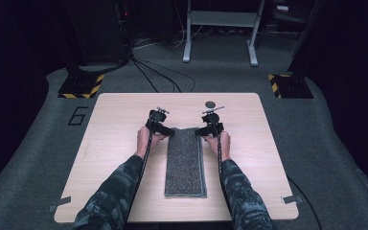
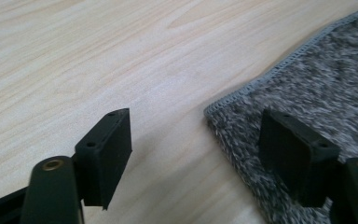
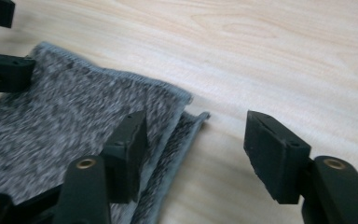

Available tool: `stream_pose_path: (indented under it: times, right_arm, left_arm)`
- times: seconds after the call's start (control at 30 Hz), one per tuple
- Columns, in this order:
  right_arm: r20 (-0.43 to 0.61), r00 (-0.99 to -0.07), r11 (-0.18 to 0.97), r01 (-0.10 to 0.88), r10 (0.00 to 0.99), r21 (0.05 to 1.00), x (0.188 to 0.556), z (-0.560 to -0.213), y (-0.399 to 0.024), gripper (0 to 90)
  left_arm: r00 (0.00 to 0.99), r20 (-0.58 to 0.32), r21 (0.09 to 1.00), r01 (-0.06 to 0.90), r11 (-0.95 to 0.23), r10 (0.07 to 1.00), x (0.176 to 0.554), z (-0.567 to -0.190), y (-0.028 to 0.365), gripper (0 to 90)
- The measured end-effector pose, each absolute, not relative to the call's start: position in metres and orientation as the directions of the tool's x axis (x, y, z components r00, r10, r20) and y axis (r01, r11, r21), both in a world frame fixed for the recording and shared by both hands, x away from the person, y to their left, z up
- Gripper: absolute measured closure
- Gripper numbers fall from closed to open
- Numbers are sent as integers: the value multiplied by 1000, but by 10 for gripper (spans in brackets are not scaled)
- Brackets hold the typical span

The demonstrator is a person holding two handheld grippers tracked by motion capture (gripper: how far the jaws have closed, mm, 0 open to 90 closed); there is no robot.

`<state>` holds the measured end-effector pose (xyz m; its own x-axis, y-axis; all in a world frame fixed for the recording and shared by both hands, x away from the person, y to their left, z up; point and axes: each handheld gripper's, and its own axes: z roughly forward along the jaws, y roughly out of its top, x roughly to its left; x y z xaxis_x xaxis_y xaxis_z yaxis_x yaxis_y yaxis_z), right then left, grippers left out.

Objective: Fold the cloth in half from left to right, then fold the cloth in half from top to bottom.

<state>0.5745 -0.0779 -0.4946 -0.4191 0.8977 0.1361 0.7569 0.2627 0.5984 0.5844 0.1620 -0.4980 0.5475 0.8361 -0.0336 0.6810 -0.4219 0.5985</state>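
While the folded grey towel [image 1: 186, 160] is lying lengthwise mid-table, we are straddling its far corners with left gripper [image 2: 196, 142] and right gripper [image 3: 193, 151], jaws apart, readying a pinch.

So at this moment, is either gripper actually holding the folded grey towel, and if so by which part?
Nothing is held. The left gripper and right gripper each straddle a far corner of the towel, fingers open and not pressing on it.
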Motion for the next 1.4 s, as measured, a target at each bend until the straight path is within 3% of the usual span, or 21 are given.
stream_pose_path:
  times: [0.2,0.4,0.57,0.63,0.77,0.97,1.4]
  right_arm:
    - [128,-412,266,763,902,589,581,-499,-73,432]
    - [116,-416,275,760,902,588,583,-502,-68,504]
    - [83,-442,308,736,893,603,580,-504,-63,665]
    - [74,-455,323,729,888,604,580,-504,-63,688]
    - [101,-462,312,729,881,609,577,-505,-61,802]
    - [103,-473,316,719,875,619,576,-506,-61,854]
    - [93,-503,321,671,859,668,569,-497,-59,869]
  left_arm:
    - [545,-48,595,688,-414,837,586,-505,162,325]
    - [566,-30,609,664,-434,824,583,-505,161,440]
    - [583,-18,621,643,-448,813,581,-505,158,553]
    - [591,-18,622,638,-454,806,581,-505,157,568]
    - [594,-27,633,633,-446,804,580,-506,156,721]
    - [595,-34,639,631,-440,803,579,-506,153,847]
    - [583,-52,685,612,-396,811,568,-499,163,864]
